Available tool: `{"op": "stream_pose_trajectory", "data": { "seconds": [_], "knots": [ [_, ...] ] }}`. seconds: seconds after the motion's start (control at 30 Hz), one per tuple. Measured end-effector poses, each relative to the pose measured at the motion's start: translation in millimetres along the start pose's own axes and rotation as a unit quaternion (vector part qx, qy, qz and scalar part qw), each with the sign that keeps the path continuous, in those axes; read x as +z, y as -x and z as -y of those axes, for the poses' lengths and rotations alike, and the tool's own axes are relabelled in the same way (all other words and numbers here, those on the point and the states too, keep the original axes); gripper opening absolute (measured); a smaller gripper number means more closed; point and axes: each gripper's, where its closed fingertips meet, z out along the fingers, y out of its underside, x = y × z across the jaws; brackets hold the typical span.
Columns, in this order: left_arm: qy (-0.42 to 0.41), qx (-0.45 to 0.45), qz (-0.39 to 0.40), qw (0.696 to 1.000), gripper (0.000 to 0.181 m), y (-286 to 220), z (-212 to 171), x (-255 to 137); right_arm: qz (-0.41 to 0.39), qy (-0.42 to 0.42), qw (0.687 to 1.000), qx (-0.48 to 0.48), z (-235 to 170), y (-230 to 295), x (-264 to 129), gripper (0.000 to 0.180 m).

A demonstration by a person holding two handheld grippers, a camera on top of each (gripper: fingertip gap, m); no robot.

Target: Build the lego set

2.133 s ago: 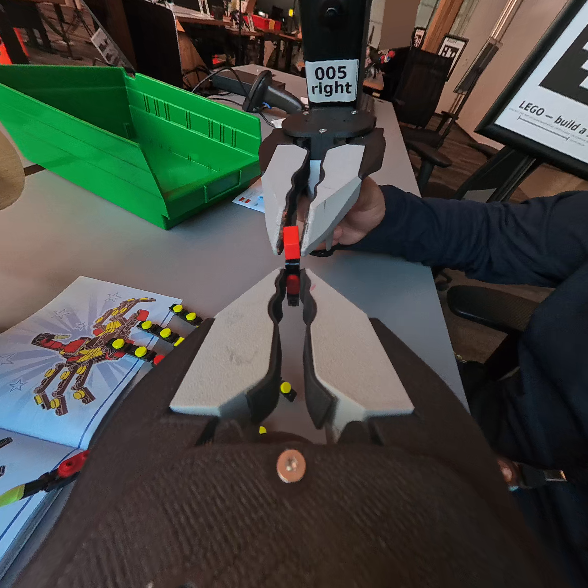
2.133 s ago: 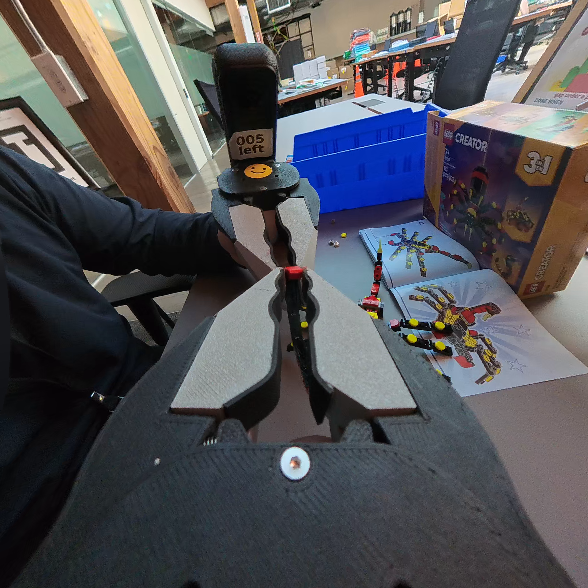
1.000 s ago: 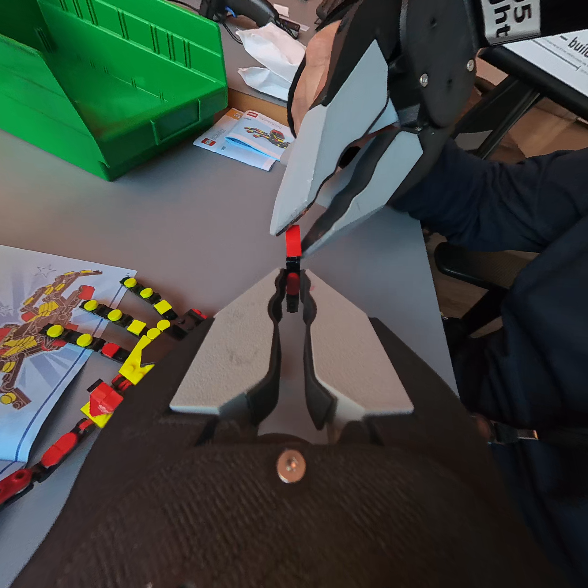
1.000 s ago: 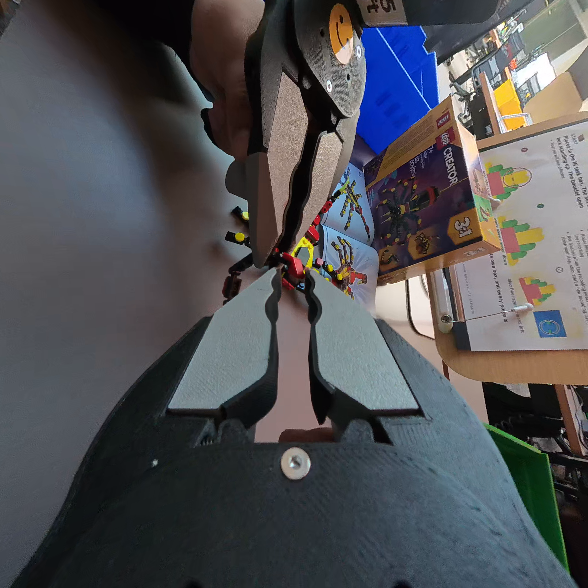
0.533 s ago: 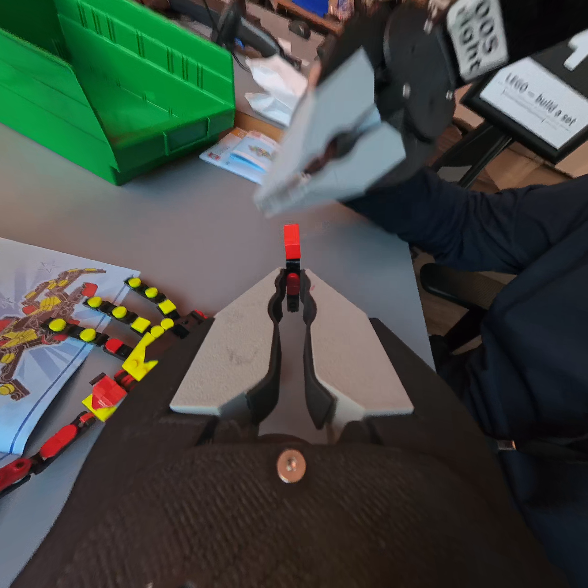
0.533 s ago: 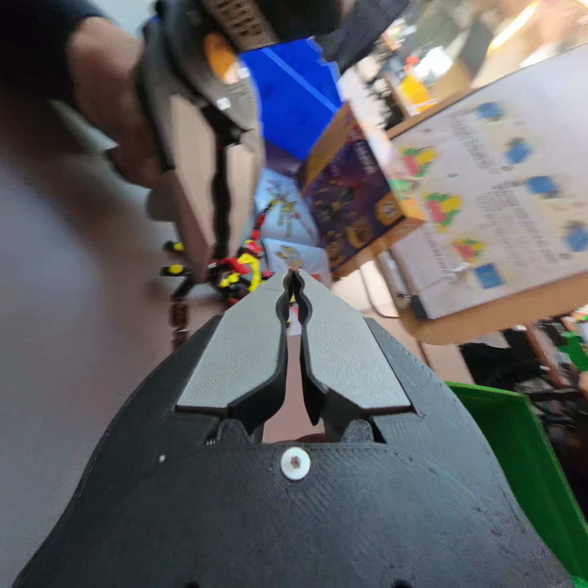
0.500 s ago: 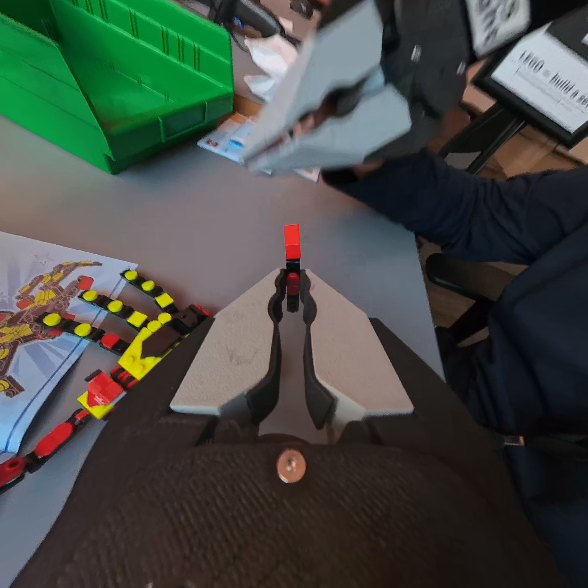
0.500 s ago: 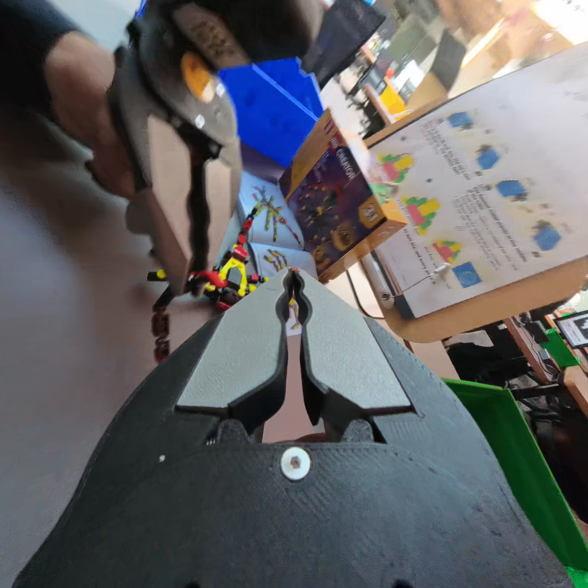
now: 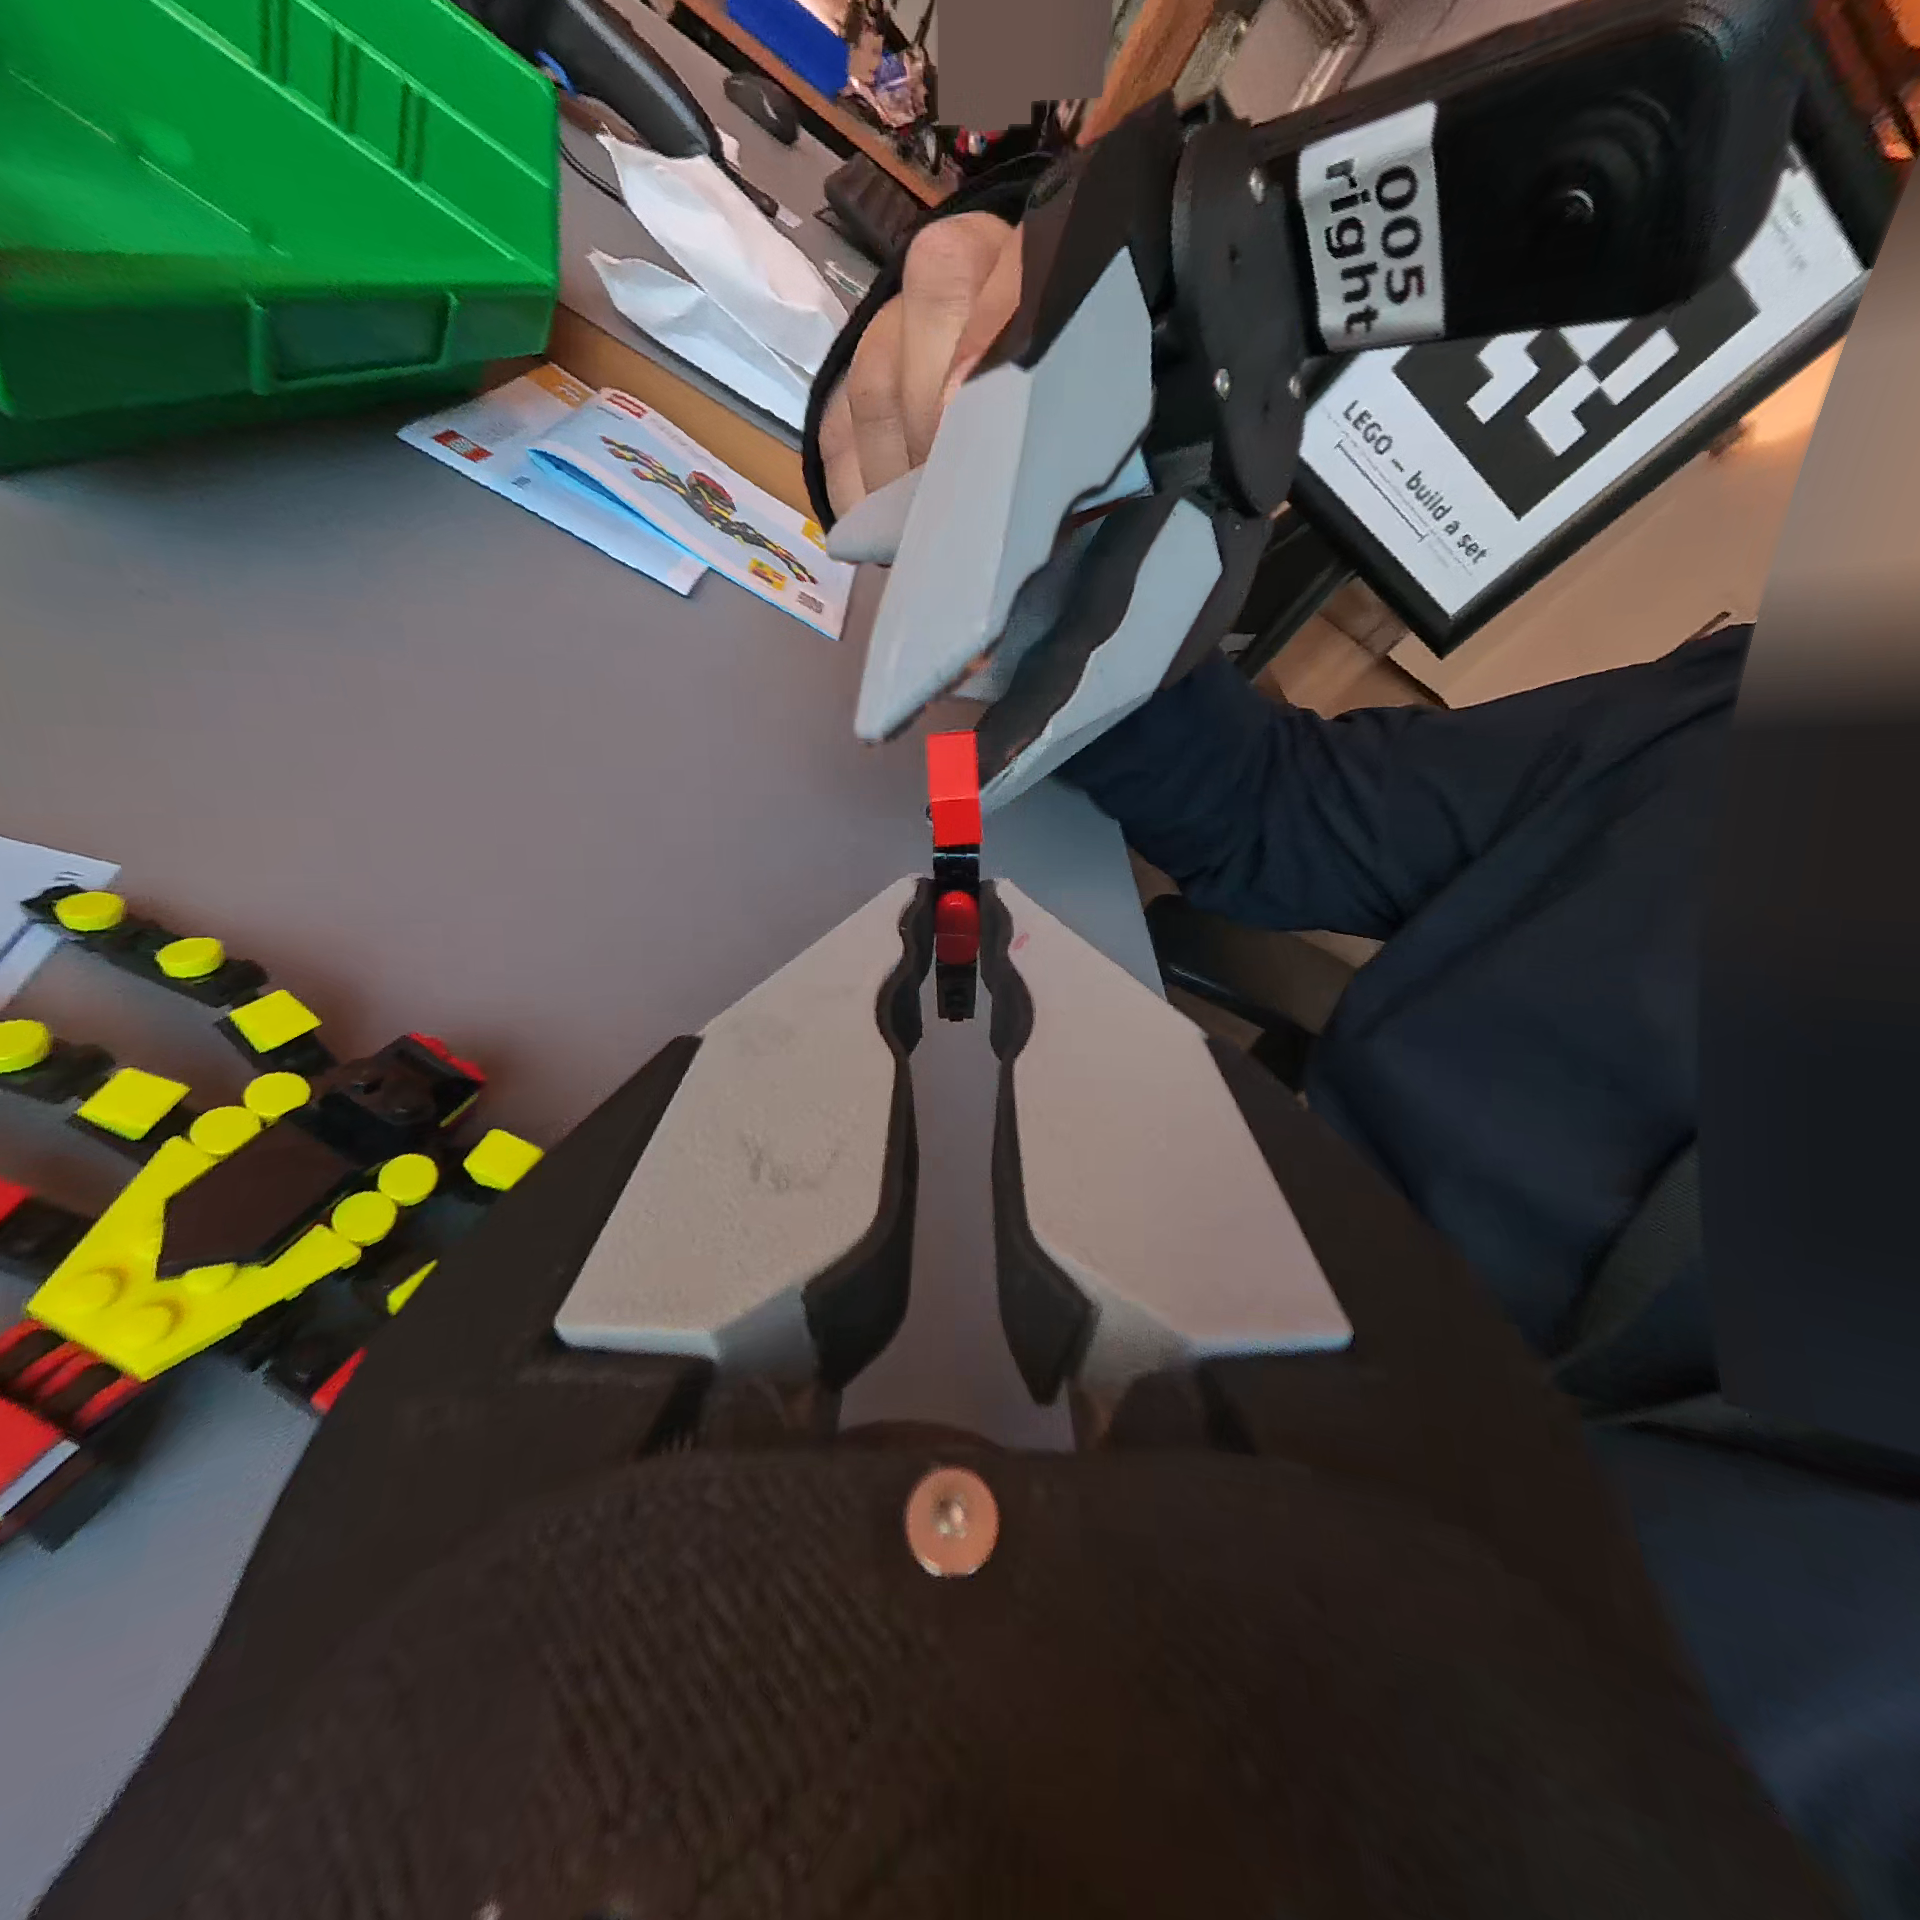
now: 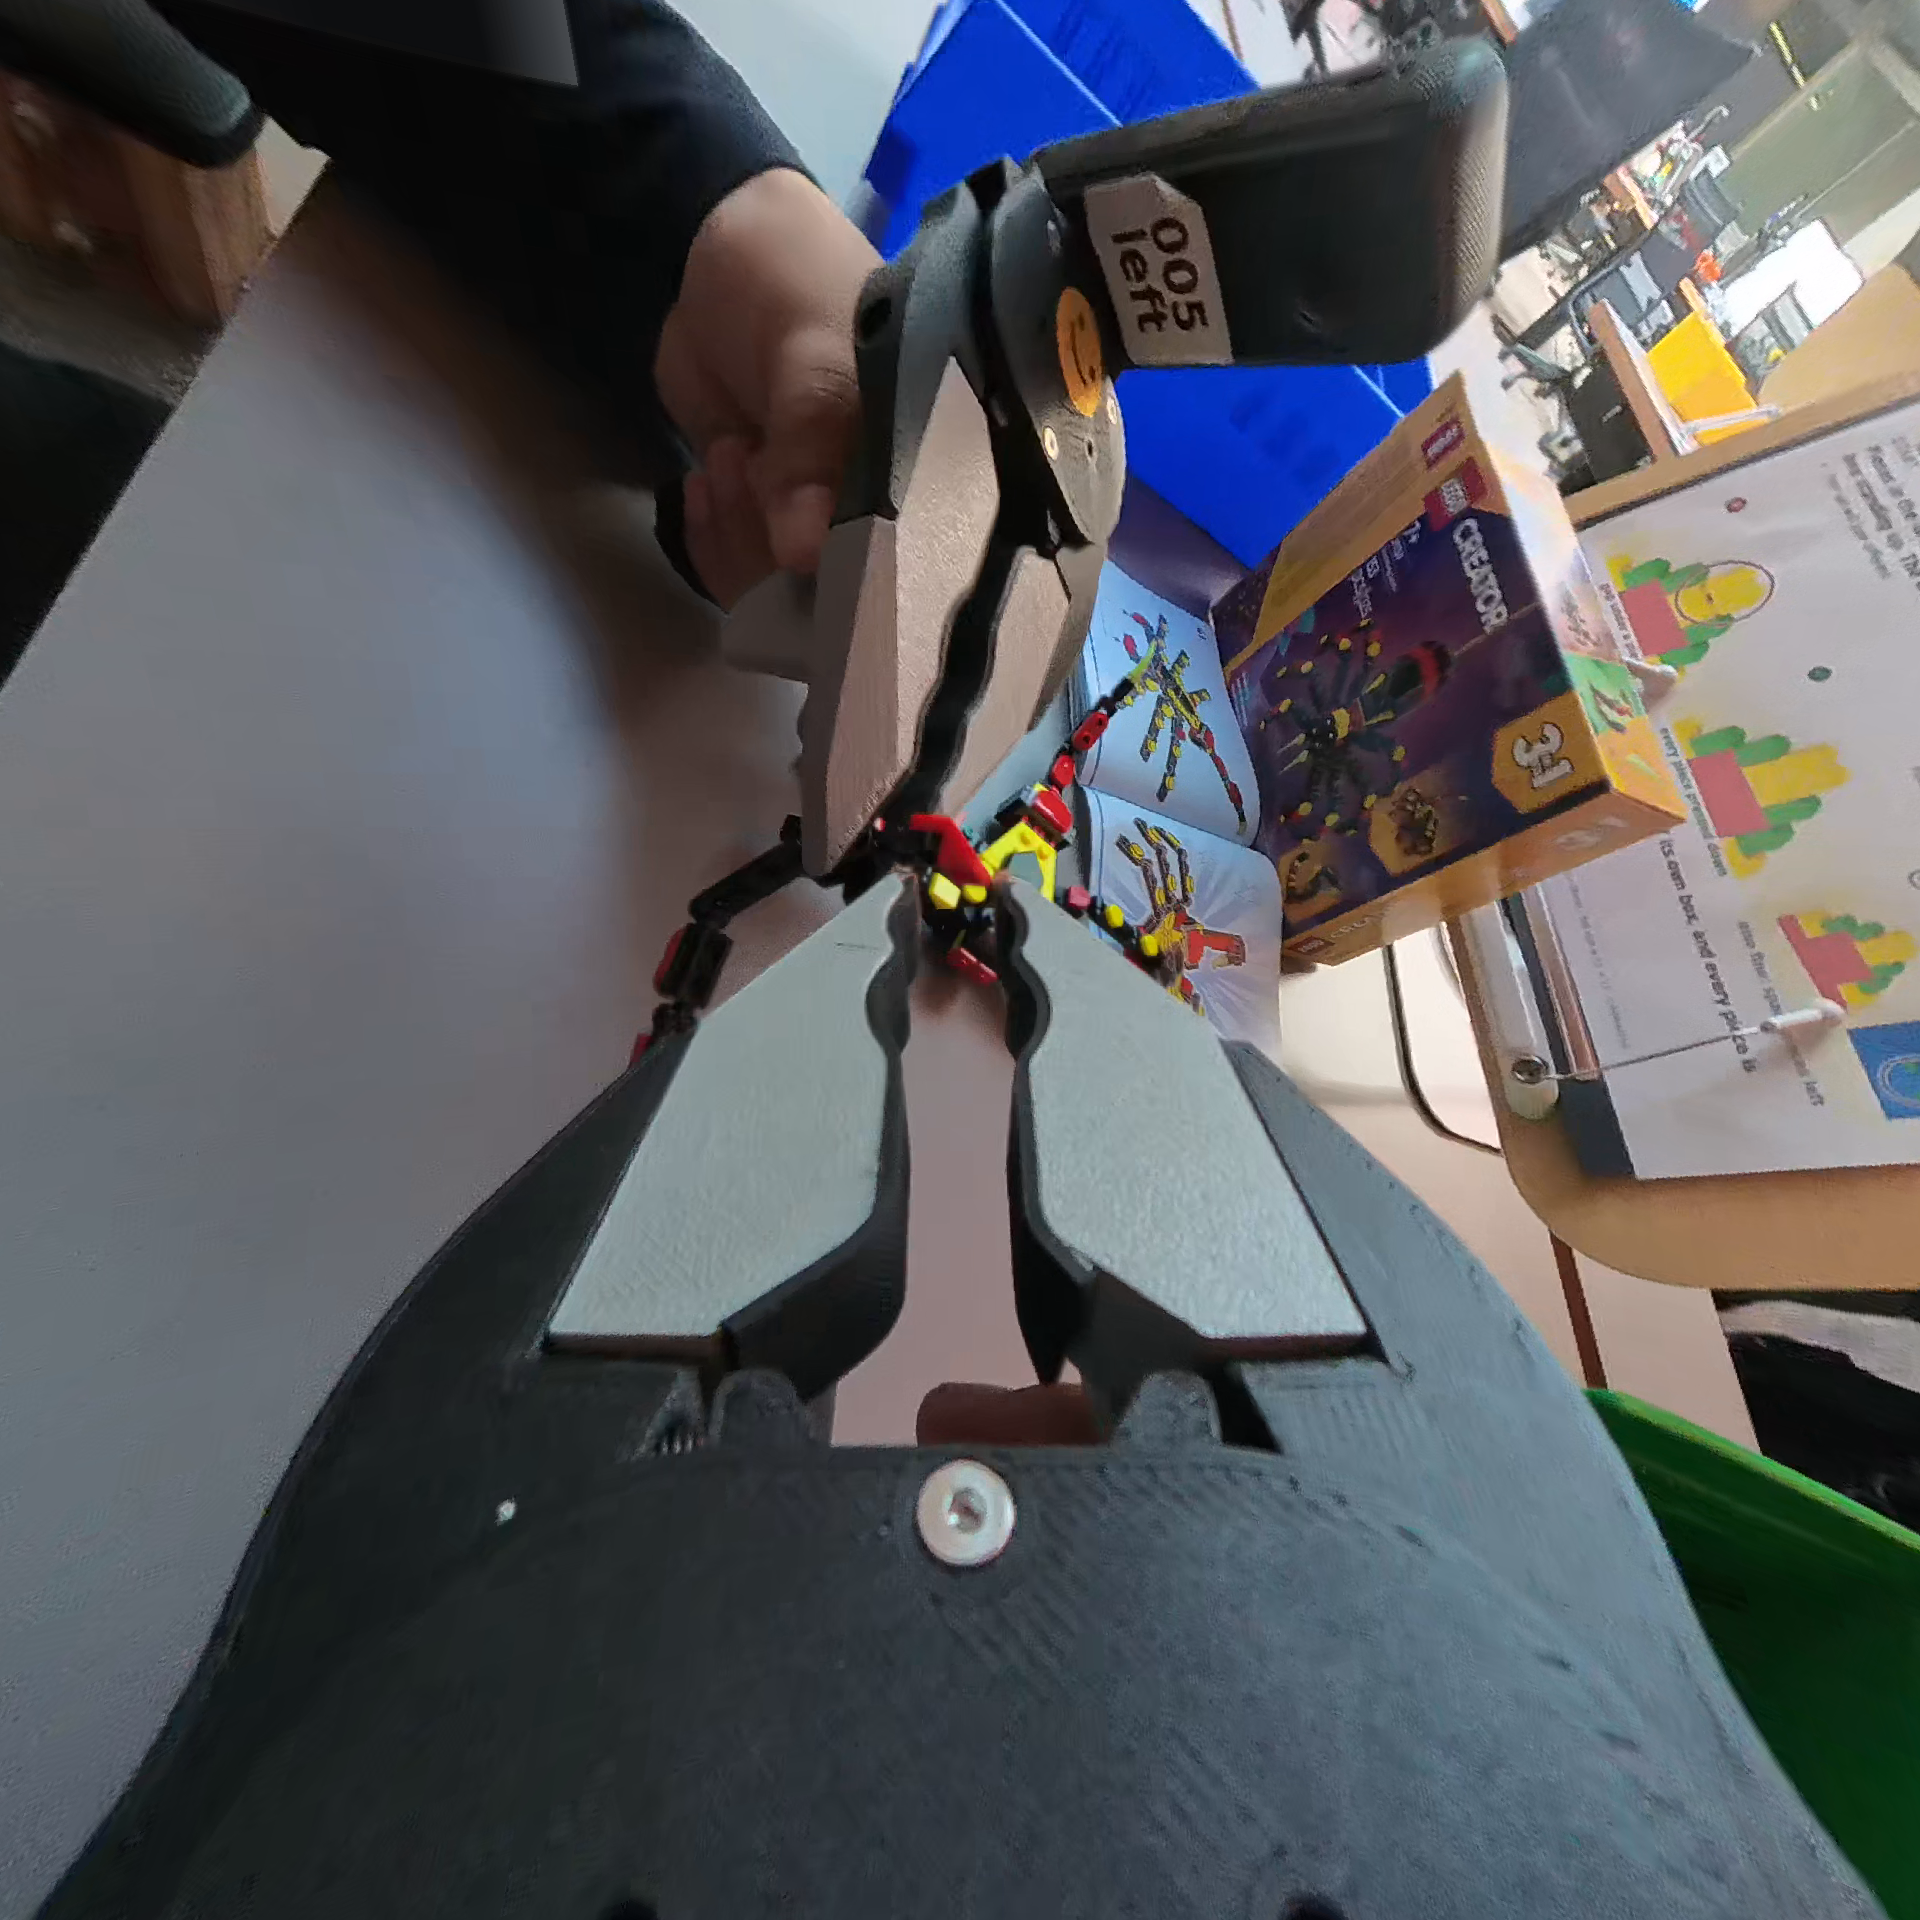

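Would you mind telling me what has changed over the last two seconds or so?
The right gripper, shut on the red brick two seconds ago, let go, swung up and away, and is now back beside it, tilted, jaws open. The view also dropped closer to the table and the spider model. The left gripper stays shut on the leg piece, red brick on its tip.

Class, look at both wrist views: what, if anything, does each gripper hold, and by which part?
The left gripper clamps a small black-and-red lego piece by its lower black end; its red top sticks out. The right gripper is open, holding nothing.
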Motion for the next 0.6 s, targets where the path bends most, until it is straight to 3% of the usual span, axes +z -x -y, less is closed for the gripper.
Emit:
{"op": "stream_pose_trajectory", "data": {
  "seconds": [0.27,0.6],
  "knots": [
    [0.003,-0.017,-0.031,0.999,0.005,-7.6,-1.8,1.6,-0.003,-0.014,1.0,-0.025,8.1,2.8,-3.0,0.003],
    [-0.055,-0.038,-0.011,0.998,0.005,1.5,18.0,-13.5,-0.059,-0.038,0.997,0.045,14.2,-22.4,4.0,0.004]
  ]
}}
